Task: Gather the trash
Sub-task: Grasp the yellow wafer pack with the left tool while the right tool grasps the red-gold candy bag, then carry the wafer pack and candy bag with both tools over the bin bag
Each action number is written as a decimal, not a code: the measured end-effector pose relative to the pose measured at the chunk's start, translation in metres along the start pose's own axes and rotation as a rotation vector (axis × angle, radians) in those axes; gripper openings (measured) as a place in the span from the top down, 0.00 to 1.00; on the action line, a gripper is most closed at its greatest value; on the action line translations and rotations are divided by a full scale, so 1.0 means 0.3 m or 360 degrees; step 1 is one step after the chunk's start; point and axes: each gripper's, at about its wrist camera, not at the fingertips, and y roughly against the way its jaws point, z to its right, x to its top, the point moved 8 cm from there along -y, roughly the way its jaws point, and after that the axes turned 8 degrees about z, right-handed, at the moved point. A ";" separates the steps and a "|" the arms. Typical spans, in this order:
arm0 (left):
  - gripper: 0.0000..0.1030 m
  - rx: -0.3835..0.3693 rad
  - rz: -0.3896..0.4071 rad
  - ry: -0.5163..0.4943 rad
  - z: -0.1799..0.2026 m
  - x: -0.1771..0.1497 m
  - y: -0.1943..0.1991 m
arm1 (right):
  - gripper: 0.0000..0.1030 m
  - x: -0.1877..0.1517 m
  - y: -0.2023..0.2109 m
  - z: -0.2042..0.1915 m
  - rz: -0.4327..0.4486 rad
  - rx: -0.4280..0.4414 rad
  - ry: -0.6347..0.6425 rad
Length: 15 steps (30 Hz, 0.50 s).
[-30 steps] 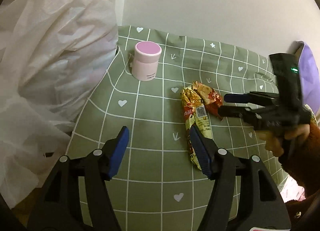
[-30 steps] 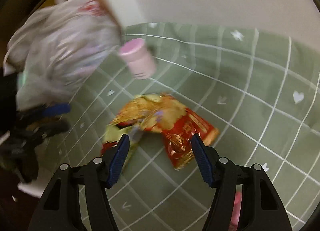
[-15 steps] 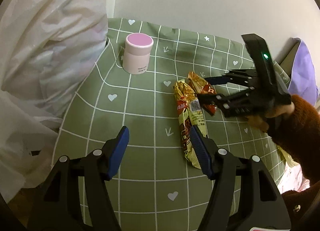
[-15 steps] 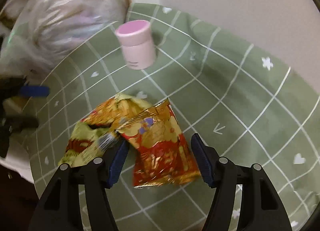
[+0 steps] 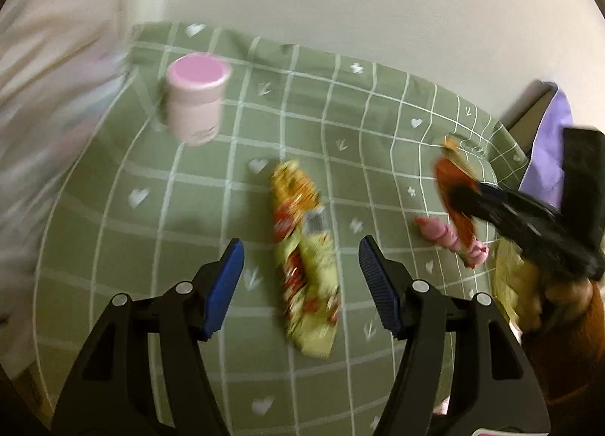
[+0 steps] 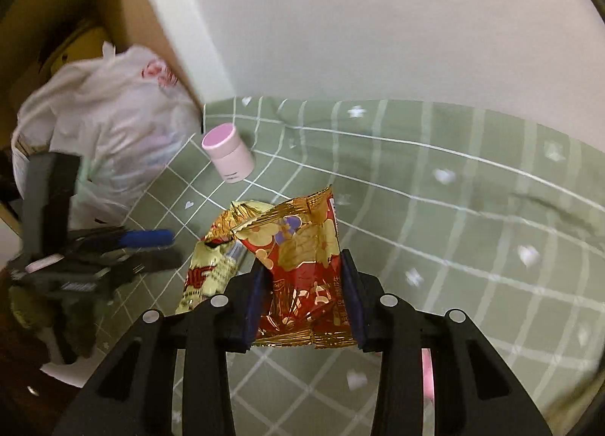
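One wrapper point(image 5: 304, 266) lies on the table between and just ahead of the wide-open, empty left jaws point(image 5: 301, 277), long axis pointing away. Right view: right jaws point(image 6: 304, 298) pinch the red wrapper point(image 6: 302, 266); bag point(image 6: 106, 141) sits left.

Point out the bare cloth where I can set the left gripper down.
Bare green cloth lies between the pink jar and the left gripper, left of the yellow wrapper. It is crowded on the right, where the right gripper holds the red wrapper.
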 end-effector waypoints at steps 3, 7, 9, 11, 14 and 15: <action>0.42 0.0075 -0.0006 -0.0044 0.014 0.039 -0.074 | 0.65 -0.032 0.085 0.023 0.0022 -0.0078 0.0007; 0.52 0.0144 -0.0111 -0.0032 -0.007 0.061 -0.181 | 0.65 -0.086 0.199 0.066 0.0055 -0.0182 -0.0042; 0.59 0.0161 -0.0173 -0.0007 -0.016 0.059 -0.219 | 0.65 -0.115 0.261 0.097 0.0081 -0.0232 -0.0093; 0.67 0.0138 -0.0190 0.0008 -0.007 0.067 -0.229 | 0.65 -0.138 0.319 0.119 0.0104 -0.0284 -0.0126; 0.70 0.0120 -0.0131 -0.0048 0.040 0.094 -0.195 | 0.65 -0.163 0.390 0.148 0.0144 -0.0350 -0.0166; 0.71 0.0102 -0.0096 -0.0080 0.069 0.110 -0.174 | 0.65 -0.171 0.406 0.155 0.0158 -0.0365 -0.0176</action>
